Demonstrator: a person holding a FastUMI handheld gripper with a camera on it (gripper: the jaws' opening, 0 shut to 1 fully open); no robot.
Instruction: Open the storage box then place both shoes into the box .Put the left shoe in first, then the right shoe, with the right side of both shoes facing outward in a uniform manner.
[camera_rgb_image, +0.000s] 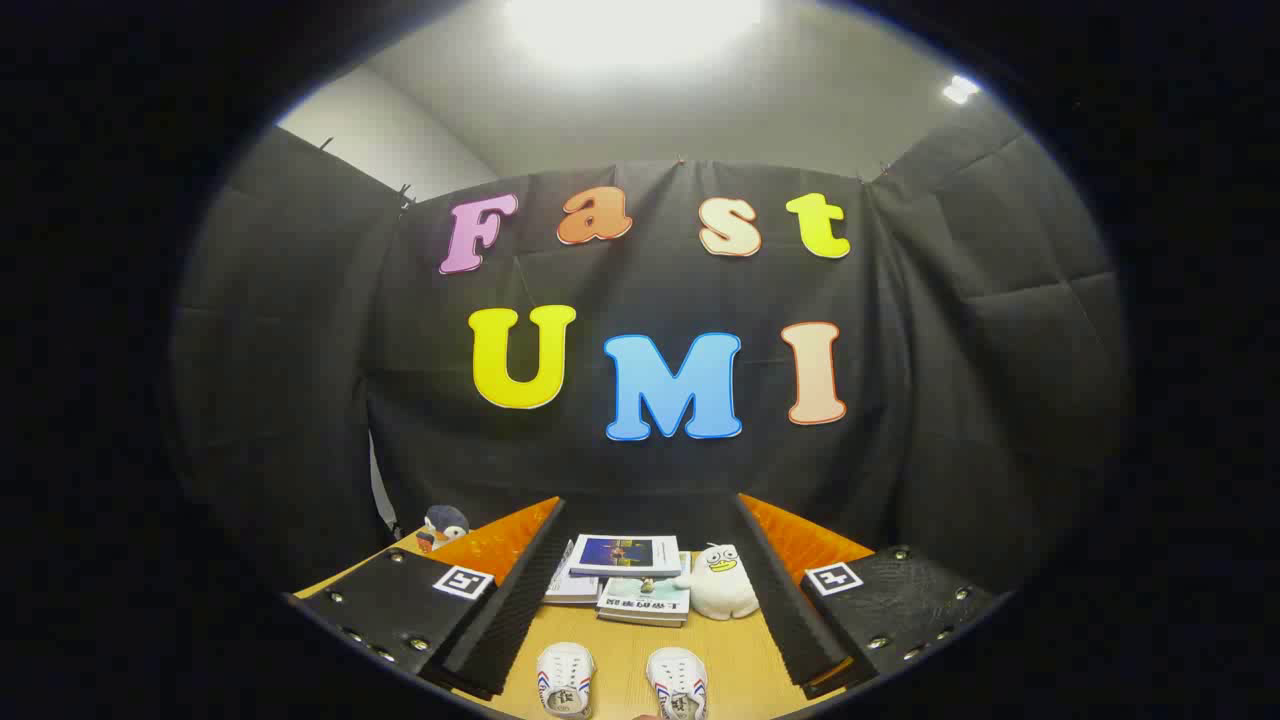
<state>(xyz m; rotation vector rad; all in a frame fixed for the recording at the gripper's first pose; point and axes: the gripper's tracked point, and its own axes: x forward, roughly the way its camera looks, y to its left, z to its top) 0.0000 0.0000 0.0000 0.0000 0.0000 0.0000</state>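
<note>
Shoes, pair: left-hand shoe (565, 680) and right-hand shoe (678, 684) lie side by side on the wooden table (735, 655), bottom centre of the frame, toes pointing away, apart from each other. Gripper (640, 600): fingers spread wide, holding nothing, the shoes low between them. Books (628, 575) and a white plush duck (722, 582) sit beyond the shoes, lower centre; another plush toy (443, 525) lower left. Storage box: cannot be made out. Progress, judged: nothing done; opening and both placements remain.
</note>
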